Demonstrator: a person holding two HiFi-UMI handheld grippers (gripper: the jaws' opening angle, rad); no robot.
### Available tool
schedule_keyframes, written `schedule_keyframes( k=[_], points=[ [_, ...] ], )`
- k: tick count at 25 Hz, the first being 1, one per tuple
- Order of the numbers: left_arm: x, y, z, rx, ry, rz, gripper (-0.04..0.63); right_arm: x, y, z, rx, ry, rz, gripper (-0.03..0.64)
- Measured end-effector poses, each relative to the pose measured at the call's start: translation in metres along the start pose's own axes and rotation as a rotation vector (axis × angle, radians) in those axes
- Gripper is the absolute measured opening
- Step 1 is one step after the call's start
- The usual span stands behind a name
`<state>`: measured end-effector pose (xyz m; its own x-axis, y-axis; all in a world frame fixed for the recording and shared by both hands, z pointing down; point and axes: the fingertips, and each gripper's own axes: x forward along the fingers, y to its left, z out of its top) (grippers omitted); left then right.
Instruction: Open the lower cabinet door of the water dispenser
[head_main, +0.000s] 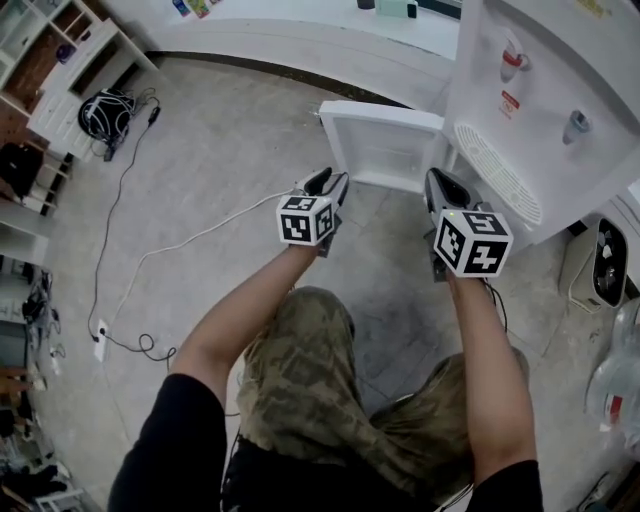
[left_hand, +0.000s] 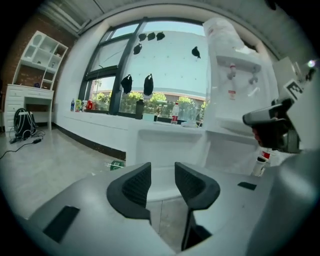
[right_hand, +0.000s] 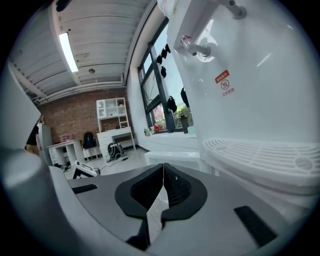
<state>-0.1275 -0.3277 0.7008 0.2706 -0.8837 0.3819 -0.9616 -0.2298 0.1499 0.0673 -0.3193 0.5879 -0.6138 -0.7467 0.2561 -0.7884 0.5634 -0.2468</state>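
jaws on the left gripper (left_hand: 162, 180) stand half open with nothing between them, near the door (head_main: 385, 148), which is swung wide open from the dispenser (head_main: 545, 90); right gripper (right_hand: 163, 182) is pinched shut, empty, beside the drip tray (right_hand: 260, 155).

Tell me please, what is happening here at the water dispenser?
A person, low before the water dispenser, holds a gripper in each hand. The lower cabinet door stands swung open. The left gripper is near the door, jaws apart, nothing between them. The right gripper is shut and empty, close to the dispenser's front.
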Motion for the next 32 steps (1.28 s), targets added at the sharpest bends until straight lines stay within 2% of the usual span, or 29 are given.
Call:
schedule_keyframes(
  k=[3, 5, 7, 10, 13, 16, 19, 21, 26, 29, 32],
  points=[
    [-0.016, -0.028, 0.011, 0.046, -0.023, -0.044, 0.13, 0.001, 0.011, 0.005, 0.072, -0.026, -0.004, 0.002],
    [-0.031, -0.044, 0.017, 0.066, -0.028, -0.062, 0.112, 0.001, 0.024, -0.003, 0.051, 0.008, 0.001, 0.002],
    [-0.049, -0.06, 0.024, 0.08, -0.024, -0.073, 0.066, -0.002, 0.036, -0.01, 0.025, 0.057, 0.01, 0.001],
    [-0.088, -0.08, 0.036, 0.079, -0.009, -0.086, 0.032, -0.009, 0.052, -0.018, 0.044, 0.088, 0.017, 0.0],
    [-0.14, -0.089, 0.036, 0.017, 0.027, -0.112, 0.015, -0.026, 0.081, -0.039, 0.008, 0.173, 0.045, 0.0],
    [-0.2, -0.086, 0.017, -0.088, 0.09, -0.098, 0.008, -0.065, 0.13, -0.037, 0.0, 0.229, 0.133, 0.0],
    [-0.258, -0.082, -0.003, -0.165, 0.184, -0.06, 0.008, -0.109, 0.175, -0.023, -0.114, 0.273, 0.157, 0.0],
    [-0.291, -0.085, -0.002, -0.196, 0.229, -0.057, 0.008, -0.138, 0.195, -0.018, -0.162, 0.322, 0.14, 0.0],
    [-0.364, -0.093, 0.029, -0.238, 0.261, -0.118, 0.008, -0.206, 0.217, 0.01, -0.114, 0.412, 0.006, 0.0],
    [-0.414, -0.079, 0.055, -0.309, 0.286, -0.09, 0.009, -0.241, 0.231, 0.041, -0.069, 0.423, -0.076, 0.0],
    [-0.453, -0.068, 0.099, -0.317, 0.272, -0.075, 0.008, -0.269, 0.255, 0.072, -0.038, 0.422, -0.12, 0.0]
  ],
)
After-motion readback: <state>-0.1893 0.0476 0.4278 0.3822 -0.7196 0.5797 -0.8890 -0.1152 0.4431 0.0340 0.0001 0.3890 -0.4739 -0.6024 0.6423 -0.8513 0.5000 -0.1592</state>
